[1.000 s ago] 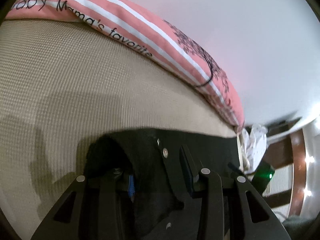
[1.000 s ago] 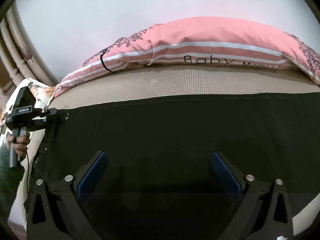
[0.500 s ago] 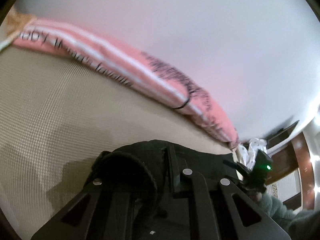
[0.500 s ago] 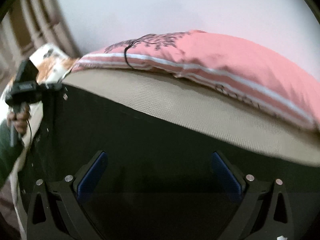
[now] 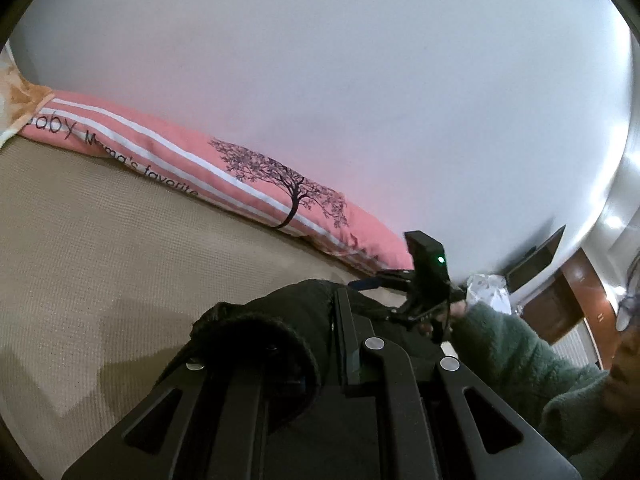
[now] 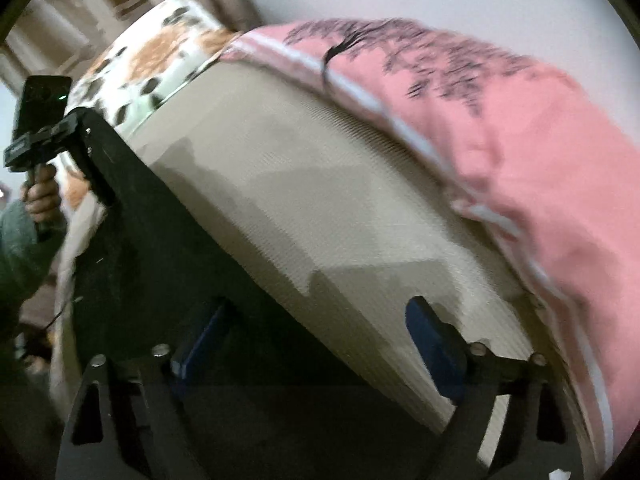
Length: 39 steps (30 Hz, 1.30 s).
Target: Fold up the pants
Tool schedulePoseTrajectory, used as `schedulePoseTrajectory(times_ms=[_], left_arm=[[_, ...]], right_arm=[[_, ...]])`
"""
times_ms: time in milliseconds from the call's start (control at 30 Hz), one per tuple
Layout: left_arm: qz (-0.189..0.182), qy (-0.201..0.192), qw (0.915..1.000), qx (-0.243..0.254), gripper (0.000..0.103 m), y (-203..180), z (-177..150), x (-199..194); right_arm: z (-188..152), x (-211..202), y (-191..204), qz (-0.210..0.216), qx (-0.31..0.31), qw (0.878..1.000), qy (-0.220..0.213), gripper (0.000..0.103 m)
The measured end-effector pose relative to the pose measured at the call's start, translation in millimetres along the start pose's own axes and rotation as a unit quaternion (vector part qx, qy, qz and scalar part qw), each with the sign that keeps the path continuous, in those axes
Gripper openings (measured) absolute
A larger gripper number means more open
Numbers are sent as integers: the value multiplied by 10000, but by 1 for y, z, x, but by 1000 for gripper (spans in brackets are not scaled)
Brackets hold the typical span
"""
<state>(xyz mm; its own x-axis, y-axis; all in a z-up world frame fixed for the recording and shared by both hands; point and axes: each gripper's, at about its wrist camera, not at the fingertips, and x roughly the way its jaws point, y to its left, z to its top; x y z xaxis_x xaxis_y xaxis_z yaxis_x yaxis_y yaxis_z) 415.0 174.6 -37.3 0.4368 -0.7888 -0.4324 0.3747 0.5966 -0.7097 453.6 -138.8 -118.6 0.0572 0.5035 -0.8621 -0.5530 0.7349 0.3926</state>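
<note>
A beige waffle-textured bed cover (image 6: 320, 216) fills the ground ahead of both tools, and a long pink pillow (image 5: 248, 176) with white stripes, a black tree print and script lettering lies along its far edge, against a plain white wall (image 5: 360, 80). At the far left of the right tool's view a floral orange-and-white pillow (image 6: 152, 60) butts against the pink one. The black pants (image 6: 168, 280) stretch as a long dark band from just under the right gripper (image 6: 316, 340) away to the far left of its view, where the left gripper (image 6: 48, 128) lifts one end off the bed; their long axis thus runs between the two tools, roughly parallel to the pink pillow, and the raised end slopes upward. In the left wrist view, the left gripper (image 5: 320, 344) has its jaws drawn close together on a bunched fold of the pants (image 5: 272, 336), which spills thickly over its left finger. The right gripper's blue-padded fingers (image 6: 432, 344) stand wide apart; the left one lies over the black cloth, the right one over bare cover, and nothing is pinched between them. Seen ahead and to the right of the left tool, the right gripper (image 5: 424, 280) shows a green light, gripped by a hand in a green fleece sleeve (image 5: 516, 356).
</note>
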Motion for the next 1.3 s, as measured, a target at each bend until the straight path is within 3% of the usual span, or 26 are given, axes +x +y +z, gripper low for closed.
schedulePoseTrajectory(times_ms=[133, 267, 333, 400, 667, 767, 867, 1067, 1300], left_arm=[[115, 49, 9999, 5, 11, -5, 0, -3], [231, 86, 9997, -20, 11, -7, 2, -8], [314, 116, 9994, -34, 11, -7, 3, -8], [368, 129, 9992, -36, 11, -7, 3, -7], [461, 210, 9987, -58, 11, -6, 2, -4], [533, 233, 9982, -115, 11, -3, 2, -1], [700, 253, 9972, -32, 11, -3, 4, 6], [949, 405, 9946, 64, 11, -1, 2, 6], [852, 526, 9937, 506, 11, -33, -20, -29]], right_arm=[[-3, 9, -9, 659, -45, 9971, 369, 68], [-19, 9, -15, 626, -150, 9953, 723, 56], [-30, 3, -20, 576, -176, 9949, 806, 41], [-39, -5, -26, 436, -147, 9954, 845, 35], [-62, -17, -39, -313, -21, 9971, 697, 27], [-68, -22, -39, -608, 94, 9963, 606, 18], [-70, -26, -28, -947, 47, 9945, 440, 11], [-81, -49, 5, -1691, 265, 9852, -49, 9], [-110, -92, 66, -2308, 472, 9704, -538, 7]])
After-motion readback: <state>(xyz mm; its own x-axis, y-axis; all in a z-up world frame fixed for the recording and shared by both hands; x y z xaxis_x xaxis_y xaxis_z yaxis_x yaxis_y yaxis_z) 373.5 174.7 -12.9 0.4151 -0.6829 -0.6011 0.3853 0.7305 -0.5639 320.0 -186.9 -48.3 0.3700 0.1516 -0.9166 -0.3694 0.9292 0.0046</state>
